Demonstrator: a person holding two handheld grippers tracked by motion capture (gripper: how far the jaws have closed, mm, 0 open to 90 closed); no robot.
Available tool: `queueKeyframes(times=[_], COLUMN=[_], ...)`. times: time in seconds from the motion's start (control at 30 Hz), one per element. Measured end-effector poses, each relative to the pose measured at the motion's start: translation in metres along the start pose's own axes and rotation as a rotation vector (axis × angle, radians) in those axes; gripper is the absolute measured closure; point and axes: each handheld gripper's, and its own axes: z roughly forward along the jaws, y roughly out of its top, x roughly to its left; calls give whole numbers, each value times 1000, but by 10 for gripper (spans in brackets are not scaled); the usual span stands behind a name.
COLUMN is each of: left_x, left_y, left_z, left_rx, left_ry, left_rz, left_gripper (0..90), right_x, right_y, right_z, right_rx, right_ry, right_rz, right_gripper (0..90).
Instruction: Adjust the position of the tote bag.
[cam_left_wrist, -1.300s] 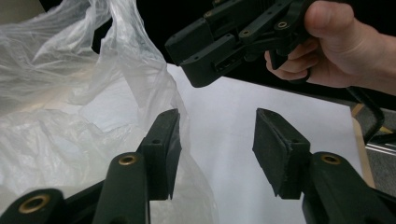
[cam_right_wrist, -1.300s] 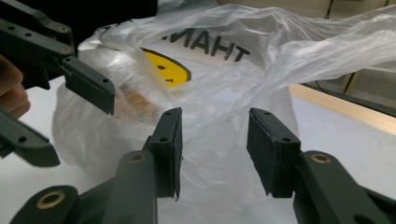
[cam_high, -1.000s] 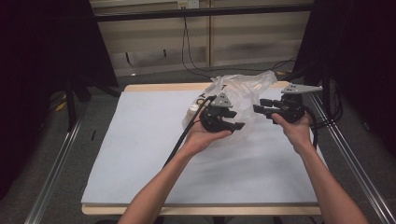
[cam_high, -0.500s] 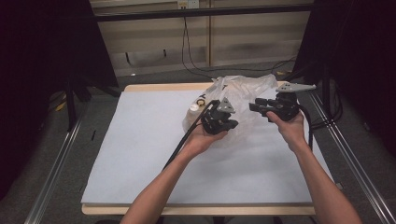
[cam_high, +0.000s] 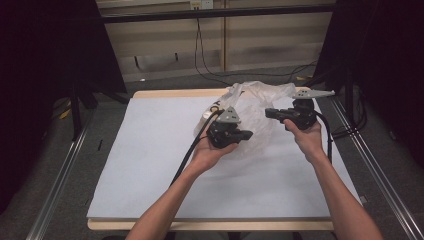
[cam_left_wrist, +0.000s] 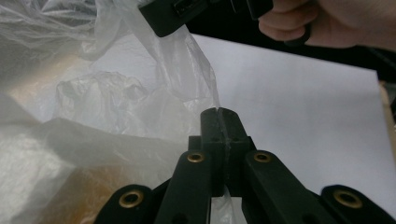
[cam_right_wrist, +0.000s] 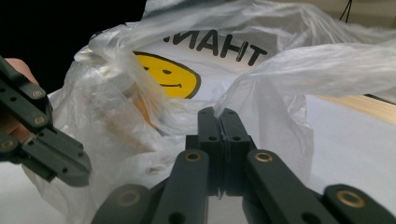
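High view: clear plastic bag (cam_high: 260, 107) sits crumpled on the white-covered table (cam_high: 150, 165), toward the far right part of the sheet. Left gripper (cam_high: 246, 135) is held low at the bag's near-left side, its jaw end pointing right into the film; right gripper (cam_high: 270, 113) is held higher at the bag's right side, its jaw end pointing left. Both forearms enter from the bottom edge, left hand (cam_high: 210, 150) cupping its tool from below, right hand (cam_high: 306, 137) wrapped round the handle. Jaw state is not readable here.

Left gripper view: left gripper (cam_left_wrist: 218, 122) has just closed; jaws meet with a thin fold of bag (cam_left_wrist: 116, 107) film pinched between them and rising away from the tips. Right gripper (cam_left_wrist: 161, 18) and right hand (cam_left_wrist: 322, 23) appear at the top, also on the film.

Right gripper view: right gripper (cam_right_wrist: 218, 122) has just closed too, jaws clamped on a strip of the bag (cam_right_wrist: 187, 74). Yellow smiley face (cam_right_wrist: 168, 70) and mirrored black lettering show on the bag. Left gripper's linkage (cam_right_wrist: 42, 140) sits at the left edge.
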Motion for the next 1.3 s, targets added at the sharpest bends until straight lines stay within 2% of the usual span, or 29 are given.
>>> queueKeyframes(times=[0.1,0.13,0.27,0.37,0.53,0.7,0.83,0.87,1.13,1.3], left_x=[0,0,1,1,4,7,9,8,2,2], left_y=[-2,-2,-6,-12,-23,-29,-31,-33,-40,-52], left_z=[-14,-24,-37,-53,-78,-98,-114,-121,-136,-150], left_rx=[-40,-57,-89,-110,-157,-173,-211,-224,-262,-271], left_ry=[3,7,1,15,37,54,55,73,91,102], left_rz=[-7,-1,-10,-5,-30,-43,-53,-60,-64,-82], left_gripper=[900,900,900,900,900,900,900,900,900,900], right_x=[2,5,12,15,17,18,26,31,48,49], right_y=[-1,-1,1,0,-2,-4,-3,-3,-2,0], right_z=[-5,-8,-14,-18,-29,-37,-41,-43,-52,-59], right_rx=[-10,-17,-25,-26,-39,-49,-51,-52,-46,-59], right_ry=[10,19,29,38,36,31,45,52,63,56], right_rz=[-12,-11,-31,-39,-46,-45,-68,-81,-133,-141], right_gripper=[900,900,900,900,900,900,900,900,900,900])
